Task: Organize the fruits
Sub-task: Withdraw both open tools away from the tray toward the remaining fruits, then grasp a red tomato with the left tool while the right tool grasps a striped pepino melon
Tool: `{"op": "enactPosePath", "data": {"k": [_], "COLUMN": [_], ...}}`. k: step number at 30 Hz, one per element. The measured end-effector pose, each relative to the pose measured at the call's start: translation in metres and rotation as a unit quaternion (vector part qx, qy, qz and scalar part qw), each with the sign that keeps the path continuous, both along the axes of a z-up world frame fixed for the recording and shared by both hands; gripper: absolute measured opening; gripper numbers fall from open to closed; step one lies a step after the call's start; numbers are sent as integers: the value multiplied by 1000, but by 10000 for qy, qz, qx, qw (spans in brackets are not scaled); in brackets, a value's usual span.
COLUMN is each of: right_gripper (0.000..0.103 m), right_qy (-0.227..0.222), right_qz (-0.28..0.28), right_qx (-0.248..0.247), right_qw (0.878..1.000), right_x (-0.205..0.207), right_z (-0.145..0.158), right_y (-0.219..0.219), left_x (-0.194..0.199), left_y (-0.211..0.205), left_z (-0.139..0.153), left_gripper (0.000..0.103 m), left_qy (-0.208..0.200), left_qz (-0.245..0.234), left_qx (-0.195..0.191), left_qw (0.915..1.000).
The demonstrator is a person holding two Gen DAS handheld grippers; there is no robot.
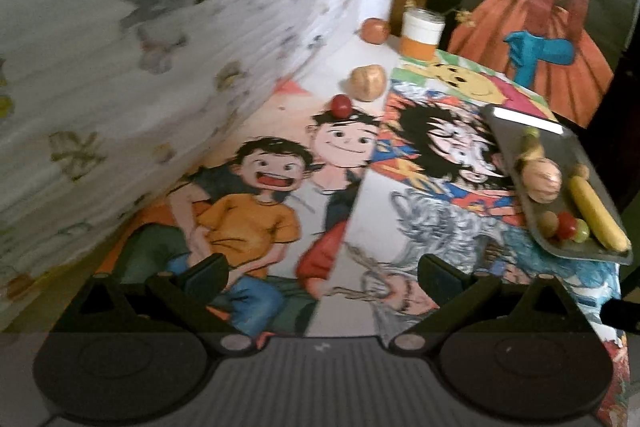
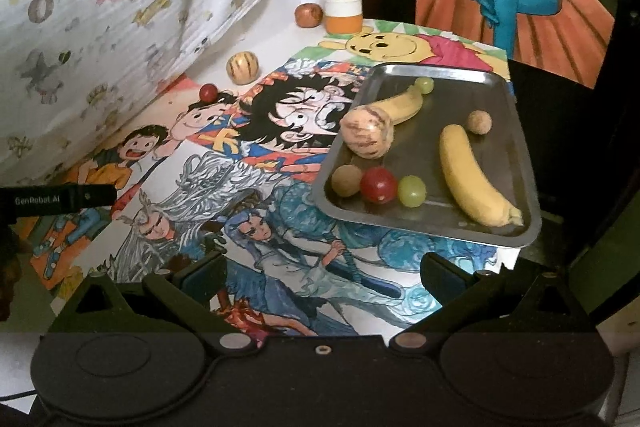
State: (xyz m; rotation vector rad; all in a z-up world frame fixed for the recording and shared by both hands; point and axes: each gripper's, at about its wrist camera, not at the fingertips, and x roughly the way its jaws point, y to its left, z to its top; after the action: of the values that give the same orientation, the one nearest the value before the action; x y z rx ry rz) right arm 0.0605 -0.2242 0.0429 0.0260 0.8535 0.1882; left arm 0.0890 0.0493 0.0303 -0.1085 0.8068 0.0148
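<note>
Metal tray [image 2: 516, 163] is my landmark; it sits at the right edge of the cartoon-print table cover [image 2: 256, 227]. In the tray: one banana [image 2: 468, 179] along the right side, a second banana [image 2: 400, 105] toward the far left corner with a green grape [image 2: 424, 84] touching its far tip, a large striped pale fruit [image 2: 367, 132] against the left rim, a small brown round fruit [image 2: 479, 122] near the far right. Along the near rim, a row of three: brown round fruit [image 2: 346, 180], red grape [image 2: 378, 185], green grape [image 2: 412, 190], touching or nearly so.

Left of the tray, still loose on the cover: a red cherry-like fruit [image 2: 208, 93], beyond it a striped yellow-brown fruit [image 2: 243, 67]. Past the tray's far left corner, a reddish-brown fruit [image 2: 309, 14] just beside a white-and-orange jar [image 2: 343, 11] holding dry sprigs.

Left view is blurred; tray contents there are hard to separate, and the second banana is mostly hidden behind the striped fruit. Kinds of the small brown fruits not identifiable.

My right gripper [image 2: 324, 277] hovers near the tray's near left corner, jaws spread wide, nothing between them. My left gripper [image 1: 324, 277] is left of the tray over the cover, jaws likewise apart and empty; the red fruit lies well ahead of it. Its black body [image 2: 60, 200] shows at the right view's left edge
</note>
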Motion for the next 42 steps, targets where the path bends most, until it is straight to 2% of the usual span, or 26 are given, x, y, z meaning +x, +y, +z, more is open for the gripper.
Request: {"op": "enactPosePath", "data": {"k": [7, 12, 15, 18, 20, 22, 26, 31, 35, 42], "right_gripper": [102, 102, 102, 103, 103, 103, 103, 102, 102, 98], "right_qy": [-224, -605, -928, -1217, -1270, -1306, -1174, -839, -579, 43], "right_qz": [538, 925, 1073, 1104, 1087, 1106, 1321, 1535, 1647, 1509], "right_qx": [-219, -179, 5, 506, 858, 903, 917, 1012, 1160, 1603], "right_qw": [9981, 9937, 9899, 9851, 9822, 9811, 9800, 9794, 9778, 9754], "right_x": [20, 52, 76, 108, 135, 160, 210, 264, 301, 353], "right_z": [20, 58, 91, 123, 136, 138, 113, 62, 24, -26], "right_y": [14, 17, 17, 16, 17, 24, 40, 61, 75, 86], "left_x": [11, 26, 38, 52, 63, 75, 98, 132, 154, 182], "left_y": [8, 7, 6, 4, 3, 2, 1, -2, -1, -4], "left_z": [9, 24, 33, 39, 40, 37, 28, 8, -9, -29], "left_gripper": [103, 103, 103, 103, 103, 103, 103, 103, 103, 102], "left_qy": [-70, -287, -503, -784, -900, -1000, -1030, -989, -918, -859], "left_qz": [84, 60, -4, -88, -101, -132, -140, -209, -344, -446], "left_qx": [146, 244, 238, 209, 159, 105, 83, 214, 73, 25], "left_qw": [9998, 9993, 9984, 9967, 9958, 9948, 9945, 9946, 9952, 9953]}}
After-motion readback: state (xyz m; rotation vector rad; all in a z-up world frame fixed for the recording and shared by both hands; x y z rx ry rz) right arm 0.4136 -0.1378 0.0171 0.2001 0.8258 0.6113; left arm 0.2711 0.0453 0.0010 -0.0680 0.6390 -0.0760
